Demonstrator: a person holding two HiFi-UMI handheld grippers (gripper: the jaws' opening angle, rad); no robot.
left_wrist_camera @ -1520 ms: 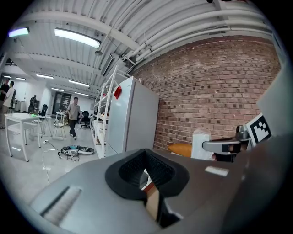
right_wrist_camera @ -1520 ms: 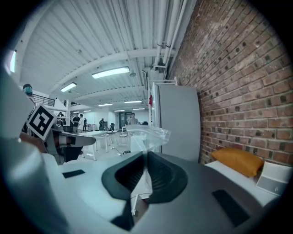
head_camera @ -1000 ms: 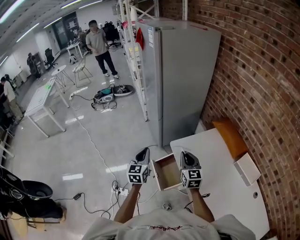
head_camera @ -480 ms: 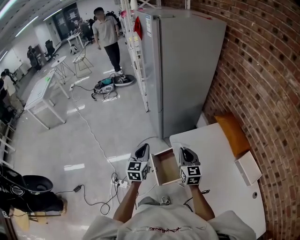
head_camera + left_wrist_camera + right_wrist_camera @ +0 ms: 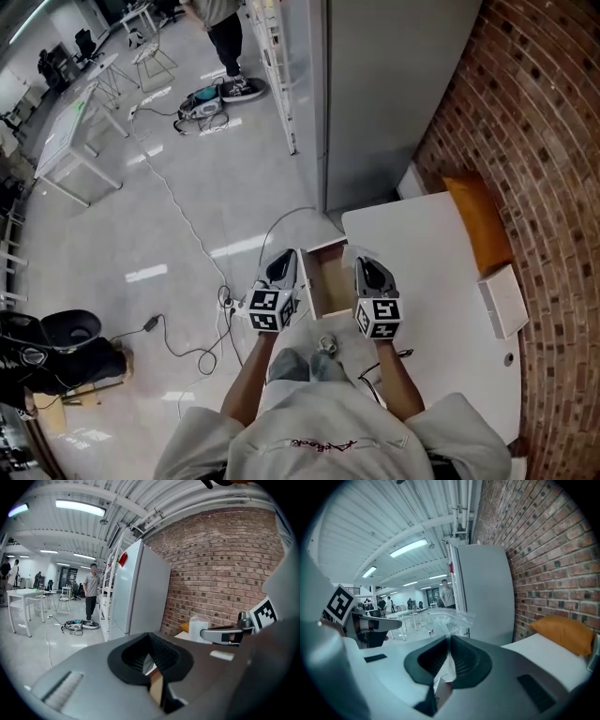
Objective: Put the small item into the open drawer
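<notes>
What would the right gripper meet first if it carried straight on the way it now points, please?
Probably the tall grey metal cabinet beyond the white table, though depth is unclear. The right gripper is shut on a clear plastic bag.

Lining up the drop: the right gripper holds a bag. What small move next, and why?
Probably ease the right gripper leftward in the head view, over the open drawer: its jaws are shut on the clear bag, but it sits beside the drawer, not above it.
</notes>
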